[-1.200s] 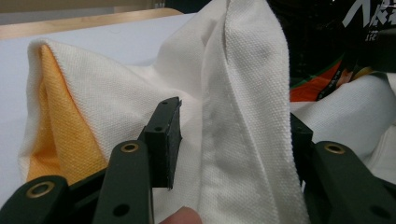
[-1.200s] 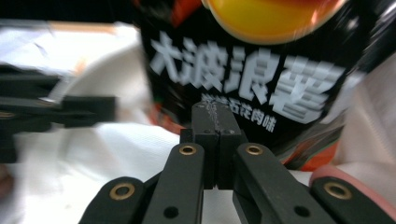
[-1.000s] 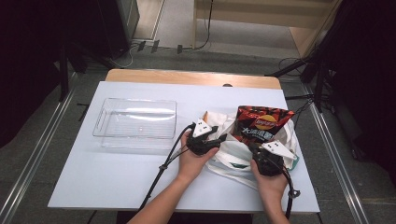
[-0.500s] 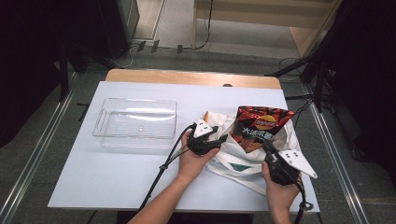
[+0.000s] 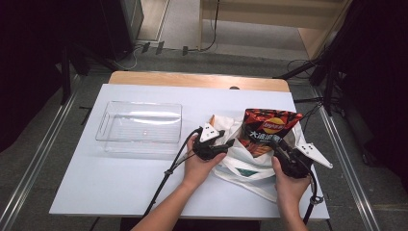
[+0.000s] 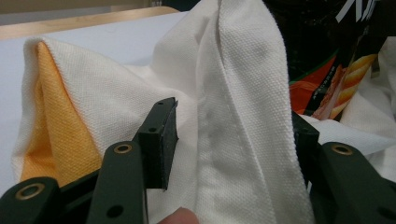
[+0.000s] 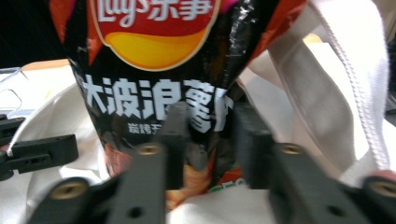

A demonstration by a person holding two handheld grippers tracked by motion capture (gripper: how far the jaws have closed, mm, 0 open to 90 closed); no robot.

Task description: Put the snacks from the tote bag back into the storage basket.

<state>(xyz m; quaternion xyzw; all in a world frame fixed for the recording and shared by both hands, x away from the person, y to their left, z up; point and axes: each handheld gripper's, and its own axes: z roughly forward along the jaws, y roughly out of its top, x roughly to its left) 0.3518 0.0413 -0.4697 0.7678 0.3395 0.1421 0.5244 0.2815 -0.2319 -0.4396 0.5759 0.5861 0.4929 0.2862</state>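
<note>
Right now the left tongs point(image 5: 230, 144) clamp the white tote bag's point(image 5: 240, 166) rim, at the tabletop's point(image 5: 120, 178) four o'clock. Inside stands the chip bag point(image 5: 267, 127); the right tongs point(image 5: 280, 144), just opening, hover released before it.

**Lab / data-collection rig, not a home or shop**

White counter point(image 5: 120, 192) set on a wooden desk point(image 5: 192, 79), alone in a dark room. Metal rails point(image 5: 38, 168) run along the floor on both sides. Black stands point(image 5: 332, 72) and loose cables point(image 5: 159, 48) on grey floor behind. Black curtain or panels point(image 5: 43, 43) left and right. Person works with handheld camera-carrying grippers, cables trailing off the counter edge. Props are staged: clear plastic tray point(image 5: 139, 127), tote bag point(image 5: 240, 163), chip bag point(image 5: 267, 127).
</note>
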